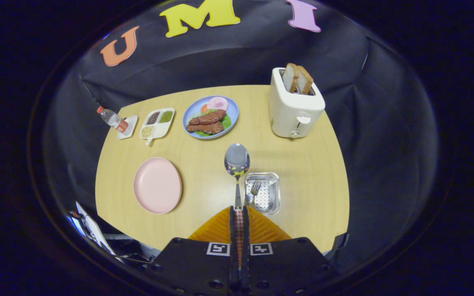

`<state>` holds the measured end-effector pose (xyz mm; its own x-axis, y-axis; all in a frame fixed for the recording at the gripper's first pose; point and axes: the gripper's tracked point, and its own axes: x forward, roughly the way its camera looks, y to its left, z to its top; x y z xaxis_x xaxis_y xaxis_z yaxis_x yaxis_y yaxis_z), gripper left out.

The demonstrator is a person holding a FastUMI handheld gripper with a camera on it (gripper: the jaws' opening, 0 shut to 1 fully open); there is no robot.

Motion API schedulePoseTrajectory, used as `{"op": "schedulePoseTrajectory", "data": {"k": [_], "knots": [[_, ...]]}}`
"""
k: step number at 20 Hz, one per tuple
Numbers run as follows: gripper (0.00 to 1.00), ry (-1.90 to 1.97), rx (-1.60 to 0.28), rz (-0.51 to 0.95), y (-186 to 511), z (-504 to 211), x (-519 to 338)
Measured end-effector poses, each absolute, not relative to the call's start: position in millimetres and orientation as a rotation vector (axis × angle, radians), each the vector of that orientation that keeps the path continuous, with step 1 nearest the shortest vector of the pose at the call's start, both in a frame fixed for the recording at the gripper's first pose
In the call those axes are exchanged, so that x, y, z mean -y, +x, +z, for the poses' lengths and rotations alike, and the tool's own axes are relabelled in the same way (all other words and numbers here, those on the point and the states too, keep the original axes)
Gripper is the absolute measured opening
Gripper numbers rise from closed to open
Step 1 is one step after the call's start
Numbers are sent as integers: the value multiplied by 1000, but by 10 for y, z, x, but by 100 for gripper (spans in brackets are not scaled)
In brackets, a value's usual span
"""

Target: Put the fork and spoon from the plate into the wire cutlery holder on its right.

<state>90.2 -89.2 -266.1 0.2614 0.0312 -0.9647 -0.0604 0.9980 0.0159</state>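
Note:
My gripper point(239, 210) is shut on the handle of a metal spoon point(237, 161), whose shiny bowl sticks out ahead of the fingers, high above the wooden table point(303, 172). Just right of the spoon, below it on the table, stands the square perforated metal cutlery holder point(270, 199). A fork point(255, 188) stands inside the holder with its tines up. The bare pink plate point(157, 185) lies on the table to the left of the fingers.
Beyond the spoon lies a blue plate point(210, 117) of food. A white toaster point(295, 107) with two bread slices stands at the back right. A divided white tray point(157, 123) and a small bottle point(112, 119) on a coaster sit at the back left.

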Motion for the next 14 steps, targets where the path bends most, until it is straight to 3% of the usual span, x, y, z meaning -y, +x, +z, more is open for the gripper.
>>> {"op": "schedulePoseTrajectory", "data": {"k": [14], "knots": [[3,59,-1772,23,706,-2984,1153]]}}
